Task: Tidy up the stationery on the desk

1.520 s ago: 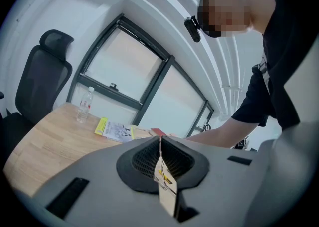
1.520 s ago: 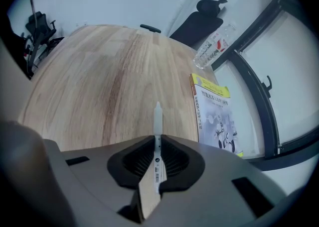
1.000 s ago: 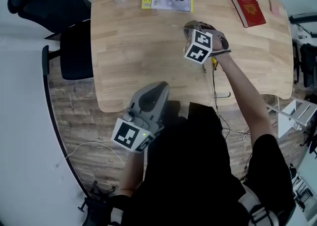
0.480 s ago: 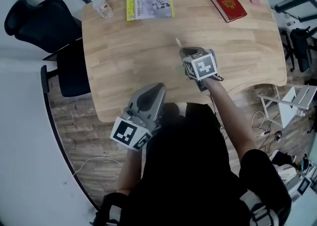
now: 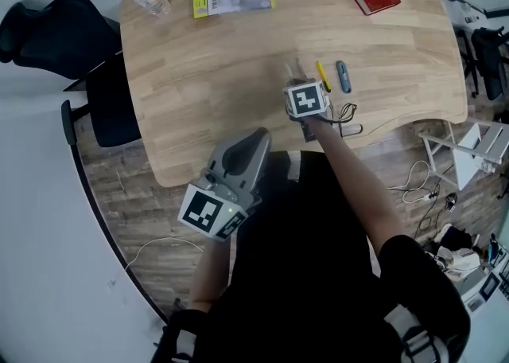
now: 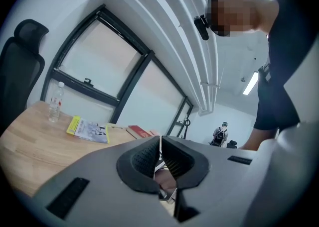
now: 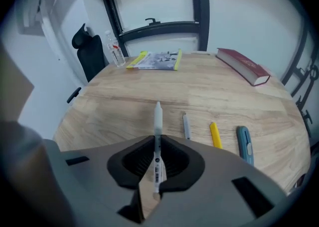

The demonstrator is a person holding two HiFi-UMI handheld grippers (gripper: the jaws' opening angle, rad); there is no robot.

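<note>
Foreground: holding left gripper [image 5: 253, 142] roughly level off the near edge of the wooden desk [image 5: 215, 83], above the lap, jaws pressed together with nothing between them.

Further in: holding right gripper [image 7: 157, 159] tilted down over the near-middle of the desk, jaws clamping a white pen [image 7: 157, 121] by its barcoded lower barrel. Sticking the capped end out forward past the jaws; cannot tell whether it is touching the wood.

Just beyond and to the right of that pen: lying flat on the desk in a row, side by side and apart, grey pen [image 7: 186, 126], then yellow pen [image 7: 215, 135], then blue-grey utility knife [image 7: 243, 144] furthest right, all pointing roughly away.

Far edge: lying flat at the right, red book [image 7: 244, 66], angled. Lying left of middle, well apart from the book, booklet [image 7: 155, 60] with a yellow spine. Standing upright at the far left corner, clear water bottle [image 7: 114, 49], near the booklet and not touching it.

Past the left side of the desk: standing on the floor, black office chair [image 5: 56, 35].
</note>
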